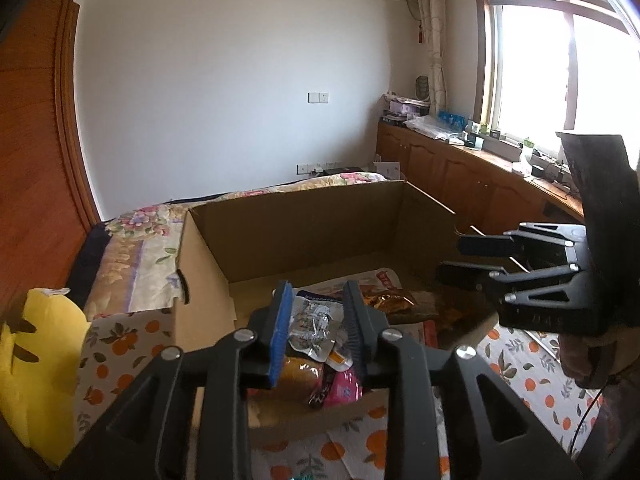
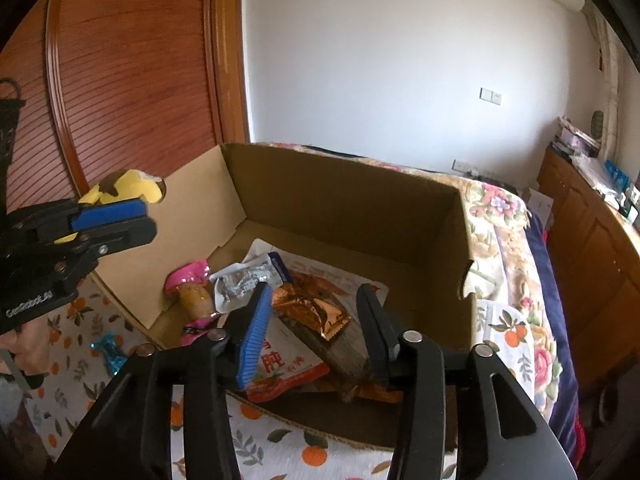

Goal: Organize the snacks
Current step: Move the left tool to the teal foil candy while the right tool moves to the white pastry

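Both grippers, left (image 1: 316, 316) and right (image 2: 316, 320), hung over the cardboard box (image 2: 340, 196) with jaws parted, gripping nothing. Snack packets (image 2: 308, 312) lay inside on its floor.

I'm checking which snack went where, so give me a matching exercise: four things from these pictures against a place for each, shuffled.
Things:
1. copper foil packet
2. blue shiny wrapper
3. pink-ended snack
4. yellow plush

Places:
A. on the orange-print cloth, outside the box
B. in the cardboard box, near its left wall
C. beyond the box's left wall
D. in the box, atop other packets

Pairs: 1-D, 2-A, 3-B, 4-C
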The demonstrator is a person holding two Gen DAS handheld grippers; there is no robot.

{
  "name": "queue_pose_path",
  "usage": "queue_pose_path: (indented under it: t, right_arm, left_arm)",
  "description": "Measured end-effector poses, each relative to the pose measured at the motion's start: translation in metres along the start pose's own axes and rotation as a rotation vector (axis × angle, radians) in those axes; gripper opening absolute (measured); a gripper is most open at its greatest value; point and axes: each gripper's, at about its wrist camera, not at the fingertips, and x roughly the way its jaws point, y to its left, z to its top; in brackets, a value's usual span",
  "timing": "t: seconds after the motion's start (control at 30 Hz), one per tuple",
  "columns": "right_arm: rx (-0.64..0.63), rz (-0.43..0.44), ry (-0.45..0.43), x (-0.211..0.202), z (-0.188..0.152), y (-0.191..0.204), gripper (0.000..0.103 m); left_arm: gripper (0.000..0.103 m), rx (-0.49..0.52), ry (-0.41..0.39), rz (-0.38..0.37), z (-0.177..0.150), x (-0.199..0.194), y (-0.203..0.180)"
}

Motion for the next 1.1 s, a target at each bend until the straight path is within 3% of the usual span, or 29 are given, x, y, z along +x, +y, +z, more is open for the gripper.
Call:
queue_pose_path:
  t: [0.23,0.57,1.1]
  right_arm:
    - [0.012,-0.007,-0.018,-0.034,0.005,0.006,0.054]
    - [-0.043,0.083,0.016,-0.075,-0.03,0.061,0.054]
    - [-0.032,0.19,0.174,-0.024,-0.12,0.121,0.054]
  left_arm:
    - [0.041,-0.011,-0.003,0.028,-0.009,-0.031,0.005]
    - [0.042,-0.041,0.024,0.048,-0.048,-0.061,0.016]
    - [0.042,-0.086,0.161,0.09,-0.143,-0.056,0.041]
